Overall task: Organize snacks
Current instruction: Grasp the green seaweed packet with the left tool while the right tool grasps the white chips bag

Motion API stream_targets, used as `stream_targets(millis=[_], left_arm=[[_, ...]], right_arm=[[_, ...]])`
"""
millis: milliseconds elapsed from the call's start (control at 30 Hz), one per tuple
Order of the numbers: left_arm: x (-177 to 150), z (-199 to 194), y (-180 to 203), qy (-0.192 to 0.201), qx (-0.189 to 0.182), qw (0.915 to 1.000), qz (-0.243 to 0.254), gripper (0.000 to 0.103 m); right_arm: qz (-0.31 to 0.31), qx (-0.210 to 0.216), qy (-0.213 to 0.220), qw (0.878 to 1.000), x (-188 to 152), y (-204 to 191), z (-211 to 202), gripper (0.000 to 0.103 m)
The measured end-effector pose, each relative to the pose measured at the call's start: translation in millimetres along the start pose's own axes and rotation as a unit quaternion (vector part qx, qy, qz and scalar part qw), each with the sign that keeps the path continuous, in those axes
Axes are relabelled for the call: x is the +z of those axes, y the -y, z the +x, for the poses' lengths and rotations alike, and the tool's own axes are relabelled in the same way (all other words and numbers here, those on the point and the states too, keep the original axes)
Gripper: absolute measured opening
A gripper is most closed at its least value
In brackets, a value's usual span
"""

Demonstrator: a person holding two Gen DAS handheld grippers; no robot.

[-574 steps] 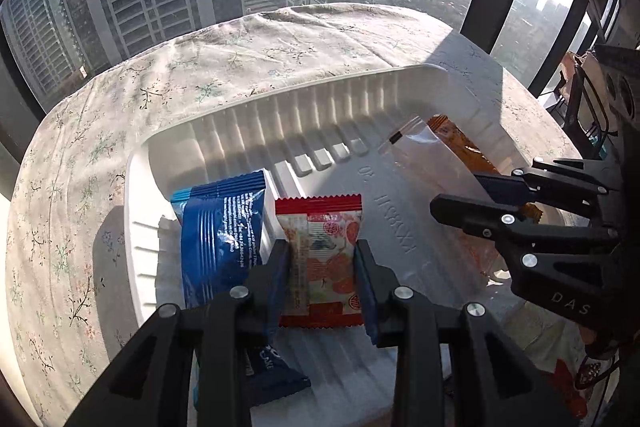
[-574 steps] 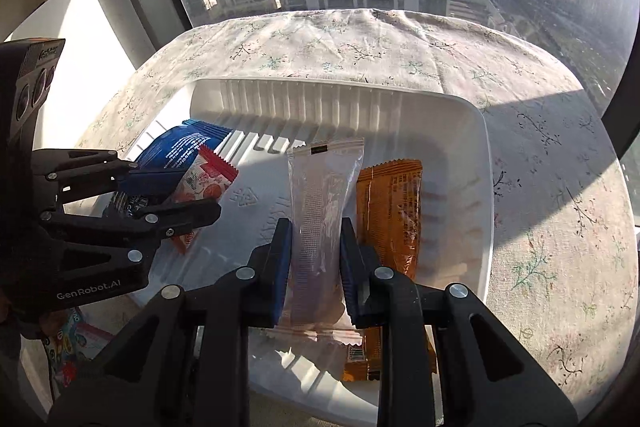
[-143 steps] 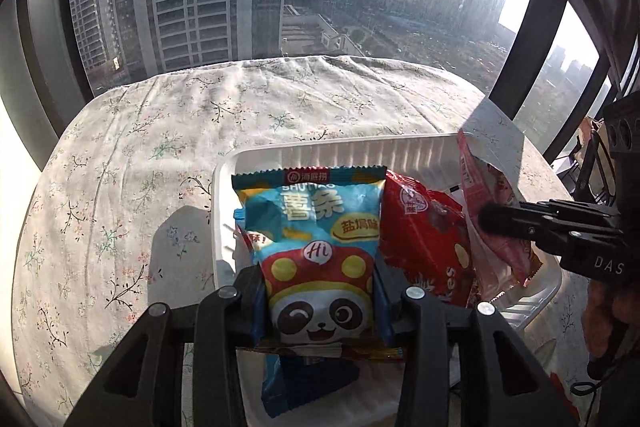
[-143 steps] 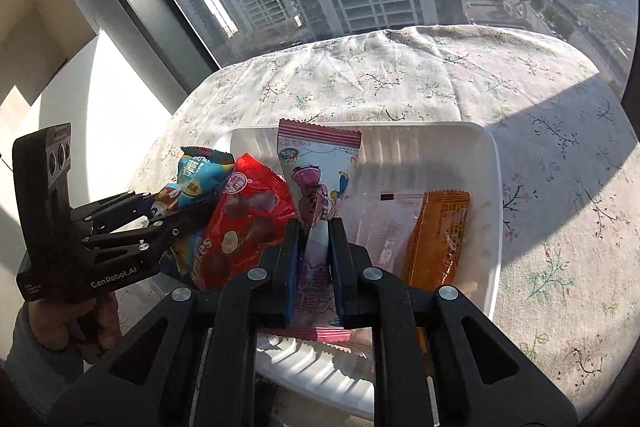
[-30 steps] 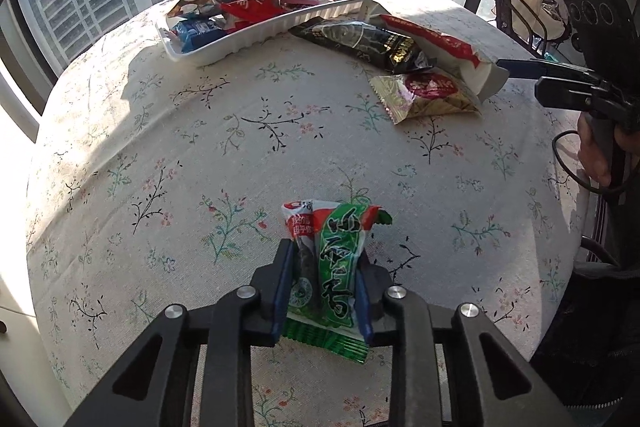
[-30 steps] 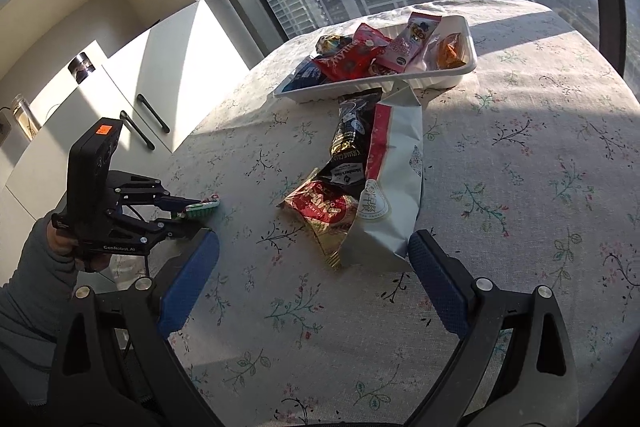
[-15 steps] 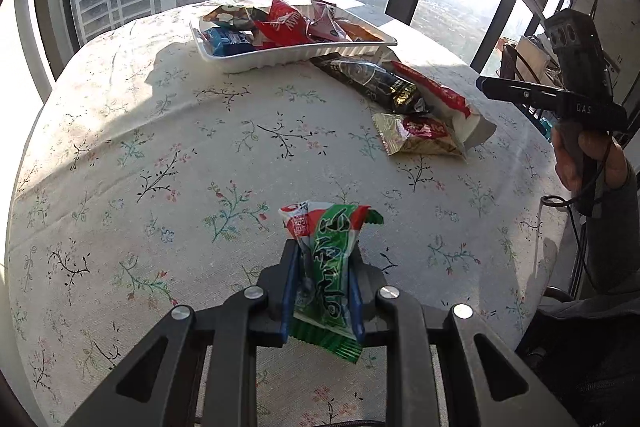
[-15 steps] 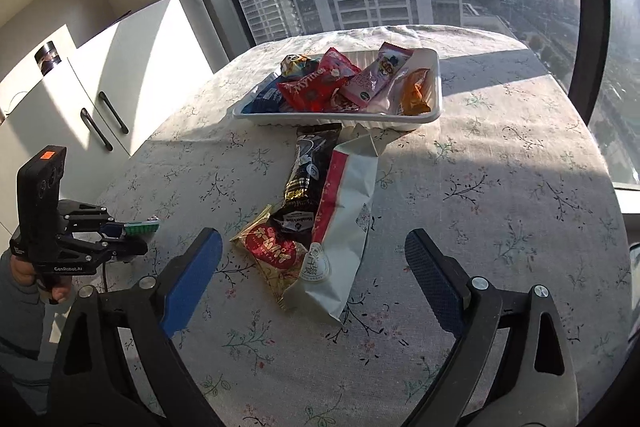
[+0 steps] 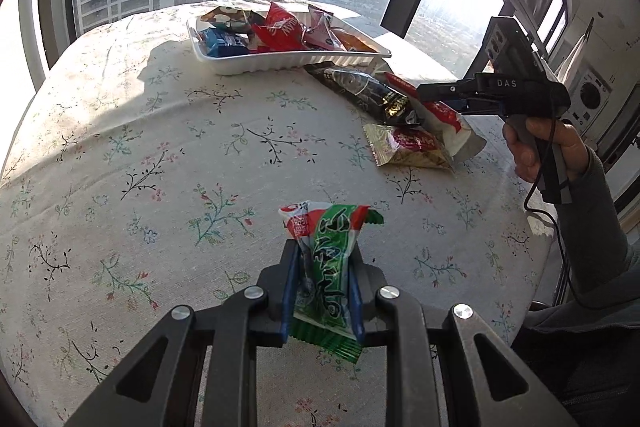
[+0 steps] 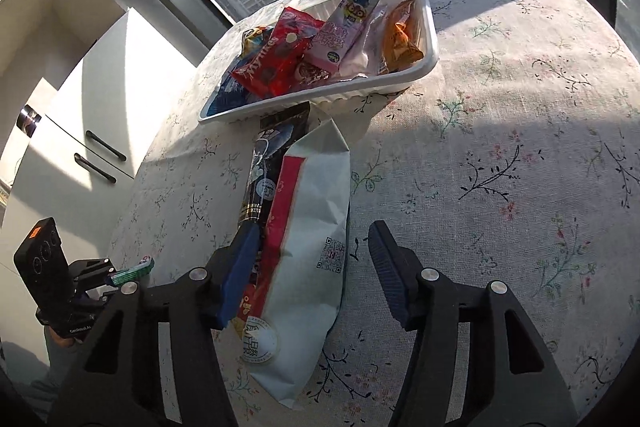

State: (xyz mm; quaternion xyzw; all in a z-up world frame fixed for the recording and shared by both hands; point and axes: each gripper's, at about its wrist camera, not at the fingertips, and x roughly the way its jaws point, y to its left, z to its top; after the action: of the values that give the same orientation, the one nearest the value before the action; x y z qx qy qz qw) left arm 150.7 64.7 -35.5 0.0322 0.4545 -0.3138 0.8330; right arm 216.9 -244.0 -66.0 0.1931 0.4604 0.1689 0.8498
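Note:
My left gripper (image 9: 323, 251) is shut on a green snack packet (image 9: 332, 227) and holds it above the near part of the floral table. In the right wrist view the same packet (image 10: 134, 273) sticks out of that gripper (image 10: 108, 275) at far left. My right gripper (image 10: 314, 233) straddles a white-and-red bag (image 10: 312, 187); its jaws are closing, and a gap still shows at the right pad. A black packet (image 10: 272, 155) lies beside the bag. Past them sits the white tray (image 10: 360, 89) with several snacks inside.
A gold-and-red packet (image 9: 408, 147) lies by the white bag, near the right gripper (image 9: 424, 95) and the hand holding it. The round table (image 9: 160, 147) drops off at its near and right edges. White cabinets (image 10: 80, 131) stand to the left, windows behind the tray.
My right gripper has come forward and down over the white-and-red bag, and its jaws have narrowed around it. The left gripper has rolled a little with the green packet still in it.

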Motion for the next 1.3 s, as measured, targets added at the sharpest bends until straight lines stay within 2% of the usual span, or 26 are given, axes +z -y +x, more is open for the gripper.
stream_targets(millis=[133, 200, 233, 333, 533, 633, 767, 1067, 1300], left_arm=[[1, 4, 1, -0.003, -0.003, 1.0, 0.003, 0.023], [1, 6, 1, -0.006, -0.004, 1.0, 0.004, 0.023], [1, 6, 2, -0.006, -0.004, 1.0, 0.004, 0.023], [1, 7, 1, -0.007, -0.004, 1.0, 0.003, 0.023], [1, 7, 3, -0.007, -0.003, 1.0, 0.002, 0.023], [1, 7, 3, -0.006, -0.004, 1.0, 0.002, 0.023], [1, 5, 3, -0.002, -0.006, 1.0, -0.001, 0.023], [12, -2, 2, 0.019, -0.012, 0.9997, -0.01, 0.023], [53, -8, 0, 0.056, -0.013, 0.9983, -0.012, 0.023]], right_arm=[[0.015, 0.019, -0.006, 1.0, 2, 9, 5, 0.055], [0.005, 0.016, -0.012, 1.0, 2, 4, 7, 0.048], [0.001, 0.024, -0.019, 1.0, 2, 2, 11, 0.039], [-0.018, 0.017, -0.021, 0.999, 2, -7, 15, 0.032], [-0.033, 0.01, -0.02, 0.999, -1, -12, 15, 0.022], [-0.045, -0.001, -0.017, 0.999, -3, -16, 11, 0.02], [-0.047, -0.001, -0.002, 0.999, -6, -17, 3, 0.015], [-0.033, 0.014, 0.048, 0.998, -4, -8, -33, 0.015], [-0.012, 0.026, 0.09, 0.996, 19, 2, -62, 0.015]])
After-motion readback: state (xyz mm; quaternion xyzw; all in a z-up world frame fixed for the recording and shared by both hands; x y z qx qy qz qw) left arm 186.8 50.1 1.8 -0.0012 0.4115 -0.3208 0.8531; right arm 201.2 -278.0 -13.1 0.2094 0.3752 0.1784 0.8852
